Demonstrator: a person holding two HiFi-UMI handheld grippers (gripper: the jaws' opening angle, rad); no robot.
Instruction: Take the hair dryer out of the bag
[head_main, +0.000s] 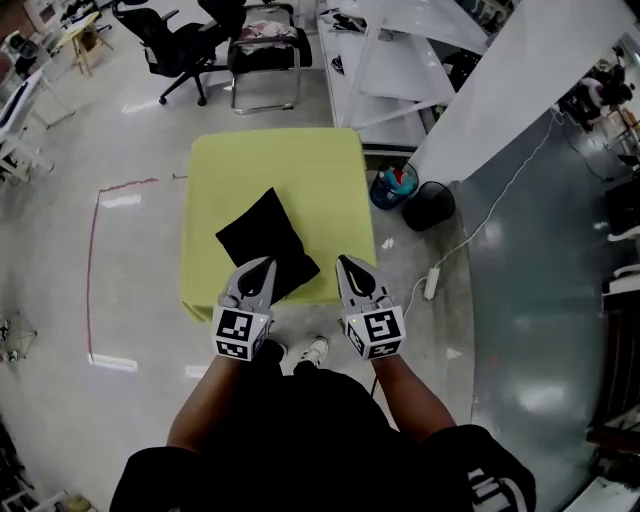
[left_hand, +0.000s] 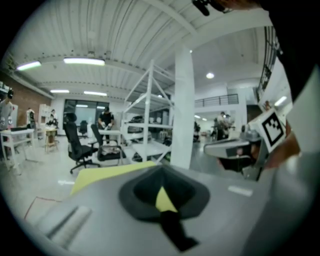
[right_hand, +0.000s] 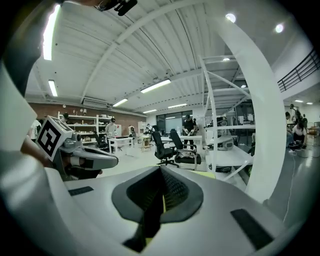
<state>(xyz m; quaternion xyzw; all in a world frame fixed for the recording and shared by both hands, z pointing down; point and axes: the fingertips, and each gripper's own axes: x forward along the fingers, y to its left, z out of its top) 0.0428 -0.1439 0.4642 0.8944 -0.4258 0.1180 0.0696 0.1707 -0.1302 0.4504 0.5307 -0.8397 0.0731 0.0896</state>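
While bag sits shut on yellow surface, my left gripper and right gripper hover clenched, empty, near its front corner, likely lining up for opening.

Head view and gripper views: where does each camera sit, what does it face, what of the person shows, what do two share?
Head view: on the head, steeply down at table and bag; forearms, left gripper, right gripper show.
Left gripper view: on it, along shut jaws over the table; right gripper shows.
Right gripper view: likewise; left gripper shows.
Both share the office chair.
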